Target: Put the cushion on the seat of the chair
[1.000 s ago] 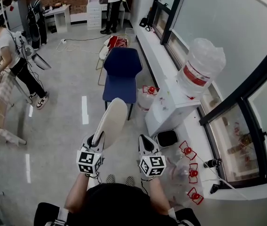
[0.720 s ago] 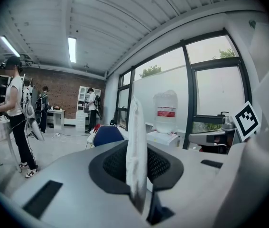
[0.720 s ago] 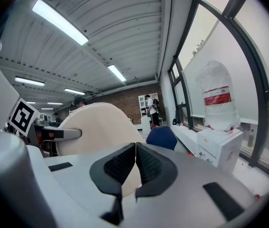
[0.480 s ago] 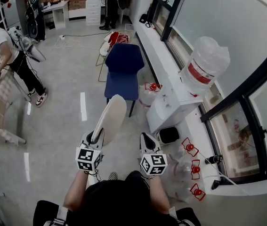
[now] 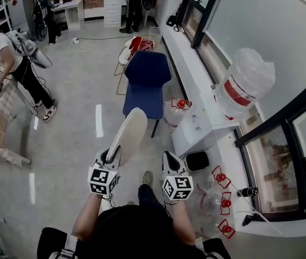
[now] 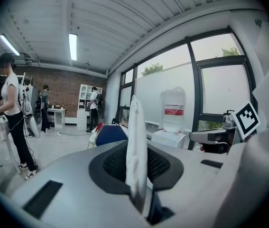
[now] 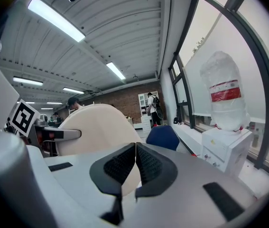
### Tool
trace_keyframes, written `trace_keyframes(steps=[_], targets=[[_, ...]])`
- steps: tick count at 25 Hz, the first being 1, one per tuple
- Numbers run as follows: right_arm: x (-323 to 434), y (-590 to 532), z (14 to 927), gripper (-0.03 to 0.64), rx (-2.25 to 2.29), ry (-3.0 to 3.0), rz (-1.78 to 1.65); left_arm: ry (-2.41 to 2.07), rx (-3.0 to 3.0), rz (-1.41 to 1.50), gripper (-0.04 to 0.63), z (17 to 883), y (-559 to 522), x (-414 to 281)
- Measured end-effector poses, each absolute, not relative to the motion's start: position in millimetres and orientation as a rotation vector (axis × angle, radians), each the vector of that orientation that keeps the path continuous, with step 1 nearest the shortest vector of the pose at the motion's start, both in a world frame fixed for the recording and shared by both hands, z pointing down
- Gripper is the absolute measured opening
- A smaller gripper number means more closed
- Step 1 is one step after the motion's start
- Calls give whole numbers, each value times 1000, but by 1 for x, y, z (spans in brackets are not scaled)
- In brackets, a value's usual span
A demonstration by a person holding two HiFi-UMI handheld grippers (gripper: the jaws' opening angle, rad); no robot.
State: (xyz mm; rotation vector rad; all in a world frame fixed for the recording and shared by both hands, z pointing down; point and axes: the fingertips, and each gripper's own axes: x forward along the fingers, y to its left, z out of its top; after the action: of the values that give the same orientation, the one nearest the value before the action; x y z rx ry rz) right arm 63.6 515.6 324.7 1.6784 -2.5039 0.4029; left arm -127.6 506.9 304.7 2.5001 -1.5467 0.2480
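A flat cream round cushion (image 5: 127, 136) stands on edge in front of me, pinched at its near rim by my left gripper (image 5: 109, 156). In the left gripper view the cushion (image 6: 136, 148) rises between the black pads, which press on it. My right gripper (image 5: 168, 159) is beside it on the right, shut with nothing between its pads (image 7: 135, 163); the cushion (image 7: 91, 127) shows broadside to its left. The blue chair (image 5: 146, 85) stands farther ahead on the floor, seat bare, also seen small as the chair (image 6: 109, 133) and the chair (image 7: 162, 137).
A white water dispenser (image 5: 204, 125) with a large bottle (image 5: 244, 88) stands right of the chair by the window sill. Red-capped jugs (image 5: 221, 190) lie on the floor at right. A person (image 5: 12, 58) works at the left; a red and white chair (image 5: 134, 47) sits behind the blue one.
Both grippers and the cushion have advanced toward the blue chair, which sits slightly lower and nearer in view; the grip is unchanged.
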Motion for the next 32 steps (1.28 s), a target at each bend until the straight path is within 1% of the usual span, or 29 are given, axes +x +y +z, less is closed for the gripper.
trace_keyframes(steps=[18,25,32], targets=[[136,294,330,29,1617,-2557,466,-1584,2459,283,63,304,294,-46],[158,243,343,29,1587,-2575,502,-1595,2426,302,63,316,243,-23],[170,214,348,29,1579,-2582,523,-1602,2418,305,63,316,214,-11]])
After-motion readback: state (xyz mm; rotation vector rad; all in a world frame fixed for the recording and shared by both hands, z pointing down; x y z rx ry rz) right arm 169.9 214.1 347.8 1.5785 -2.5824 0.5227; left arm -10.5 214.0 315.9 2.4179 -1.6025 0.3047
